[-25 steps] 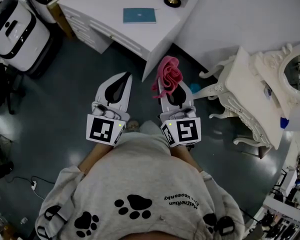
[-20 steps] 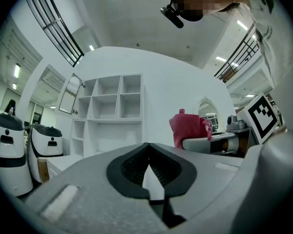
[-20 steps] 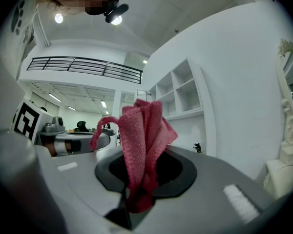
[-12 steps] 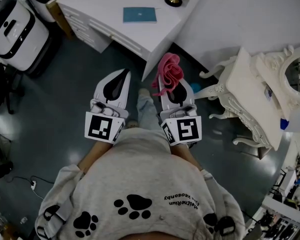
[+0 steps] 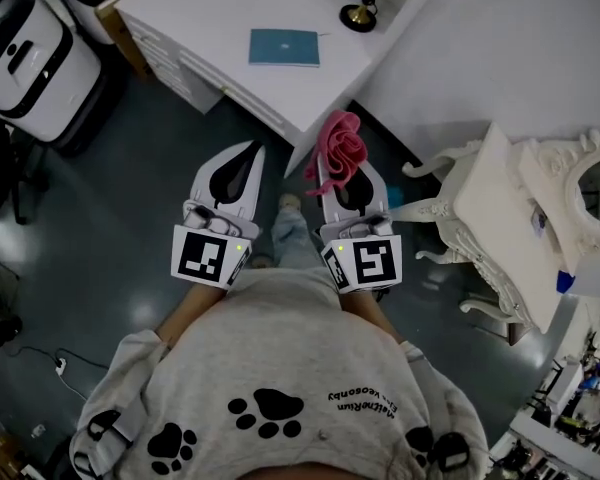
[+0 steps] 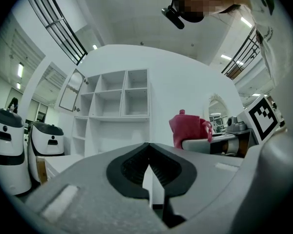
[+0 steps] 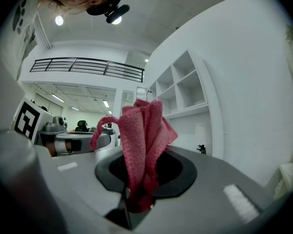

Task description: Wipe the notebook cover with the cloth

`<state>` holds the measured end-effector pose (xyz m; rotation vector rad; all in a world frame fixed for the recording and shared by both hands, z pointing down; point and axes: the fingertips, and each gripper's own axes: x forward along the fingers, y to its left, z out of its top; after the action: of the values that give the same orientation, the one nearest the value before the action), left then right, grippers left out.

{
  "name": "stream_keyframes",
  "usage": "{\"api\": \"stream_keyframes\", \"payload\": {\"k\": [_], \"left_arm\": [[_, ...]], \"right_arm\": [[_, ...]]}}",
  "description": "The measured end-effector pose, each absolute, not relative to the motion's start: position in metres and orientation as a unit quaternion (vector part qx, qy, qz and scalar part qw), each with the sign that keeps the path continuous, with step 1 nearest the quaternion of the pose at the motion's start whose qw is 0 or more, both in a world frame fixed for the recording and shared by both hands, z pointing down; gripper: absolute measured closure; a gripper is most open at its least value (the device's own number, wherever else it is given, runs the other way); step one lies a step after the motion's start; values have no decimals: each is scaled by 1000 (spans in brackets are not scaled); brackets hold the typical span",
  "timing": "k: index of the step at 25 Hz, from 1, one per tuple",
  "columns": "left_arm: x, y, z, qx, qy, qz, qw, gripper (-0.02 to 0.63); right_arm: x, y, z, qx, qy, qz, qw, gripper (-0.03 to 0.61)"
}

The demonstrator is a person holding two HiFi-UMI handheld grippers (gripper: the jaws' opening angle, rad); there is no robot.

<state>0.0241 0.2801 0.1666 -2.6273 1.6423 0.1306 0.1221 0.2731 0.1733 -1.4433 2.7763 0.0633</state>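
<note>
Two grippers: right gripper [image 7: 133, 207] clamped on crumpled pink nubby cloth [image 7: 145, 130], left gripper [image 6: 149, 177] closed, empty.

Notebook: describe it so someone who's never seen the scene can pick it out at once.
In the head view, find the white desk at the top. On its top lies the notebook, flat, left of the dark lamp base. It is the only teal rectangle on that white surface; the pink cloth is in the right gripper, not on the desk.
</note>
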Motion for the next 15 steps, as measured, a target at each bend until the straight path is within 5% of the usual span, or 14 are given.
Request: {"api": "stream_keyframes", "payload": {"k": [15], "left_arm": [[13,139,174,-826,562,37,-2,617]], "right_arm": [[108,122,180,-424,905,9,-14,491]]}}
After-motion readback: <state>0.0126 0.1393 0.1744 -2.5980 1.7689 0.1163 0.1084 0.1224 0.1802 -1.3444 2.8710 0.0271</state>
